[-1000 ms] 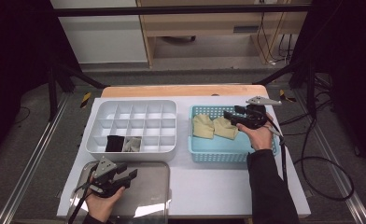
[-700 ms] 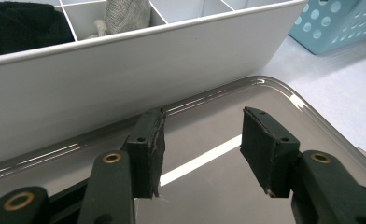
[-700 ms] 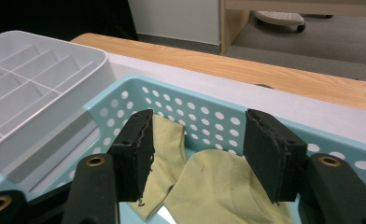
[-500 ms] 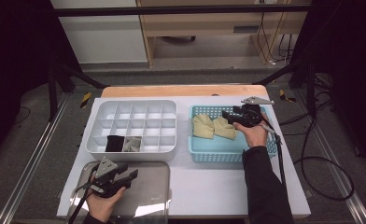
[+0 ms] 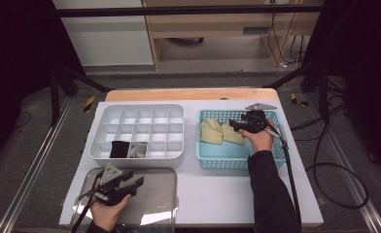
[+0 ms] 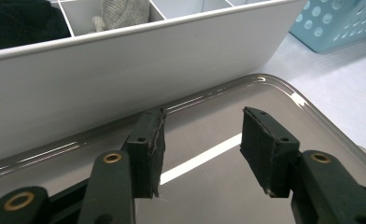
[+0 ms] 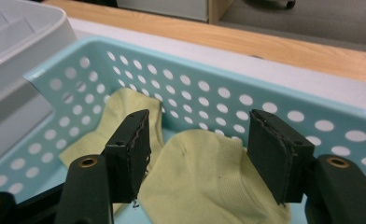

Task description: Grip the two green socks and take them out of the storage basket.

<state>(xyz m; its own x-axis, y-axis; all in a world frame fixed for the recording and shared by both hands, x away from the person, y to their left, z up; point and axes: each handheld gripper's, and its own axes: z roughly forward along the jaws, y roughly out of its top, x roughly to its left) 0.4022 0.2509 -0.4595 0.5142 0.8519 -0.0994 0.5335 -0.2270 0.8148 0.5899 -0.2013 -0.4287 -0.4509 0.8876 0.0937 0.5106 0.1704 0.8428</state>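
Note:
Two pale yellow socks [image 5: 211, 131] [image 5: 233, 136] lie in a light blue perforated basket [image 5: 227, 158]. My right gripper [image 5: 234, 124] hangs low over them and points left. In the right gripper view its jaws [image 7: 198, 126] stand apart over the nearer sock [image 7: 204, 182]. They have just been opening a little, and the pads do not press on the cloth. The other sock [image 7: 120, 109] lies further in. My left gripper [image 5: 139, 182] rests open over a shiny metal tray [image 5: 154, 199], with nothing between its pads [image 6: 202, 135].
A white compartment box [image 5: 137, 116] stands left of the basket, with a black sock [image 5: 119, 149] and a grey sock [image 5: 137, 150] in its front row. Its wall [image 6: 125, 70] rises just beyond the left jaws. A wooden strip [image 5: 188, 94] edges the table's far side.
My right gripper has sunk lower into the basket and shifted left toward the socks. The left gripper has stayed over the metal tray.

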